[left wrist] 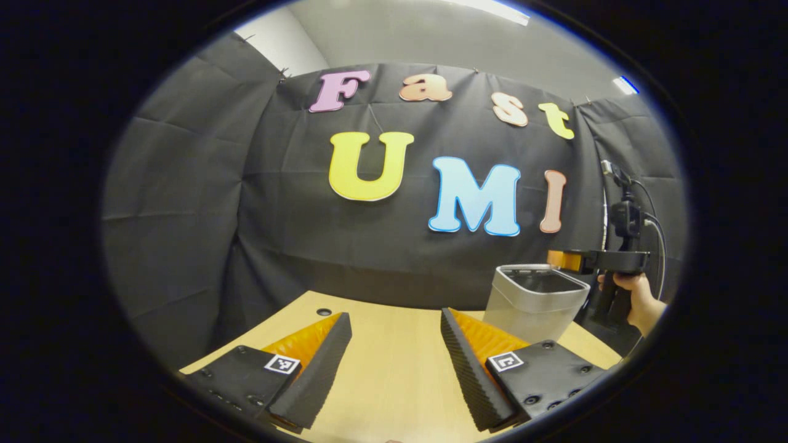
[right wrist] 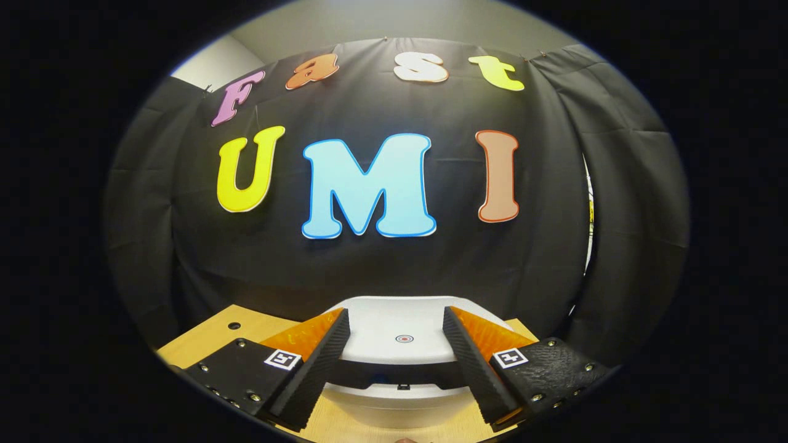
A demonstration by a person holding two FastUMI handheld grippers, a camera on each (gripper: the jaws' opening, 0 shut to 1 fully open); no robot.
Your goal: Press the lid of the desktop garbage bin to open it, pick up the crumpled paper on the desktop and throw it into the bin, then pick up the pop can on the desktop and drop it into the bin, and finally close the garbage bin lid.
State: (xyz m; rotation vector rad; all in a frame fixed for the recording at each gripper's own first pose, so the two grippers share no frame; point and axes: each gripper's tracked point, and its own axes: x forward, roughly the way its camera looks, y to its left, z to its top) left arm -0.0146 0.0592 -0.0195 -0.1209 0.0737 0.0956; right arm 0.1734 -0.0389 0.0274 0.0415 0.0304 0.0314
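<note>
One smooth, rounded bin [left wrist: 534, 301] stands on the pale wood-grain table [left wrist: 394, 363], beyond the right finger of the left gripper [left wrist: 394, 326], whose ridged fingers are spread, holding nothing. The right gripper [right wrist: 396, 323], likewise spread and empty, hovers over the bin's raised lid [right wrist: 400, 329].

Left claw [left wrist: 395, 344] gapes over table [left wrist: 394, 369]; bin [left wrist: 534, 303] stands right.
</note>
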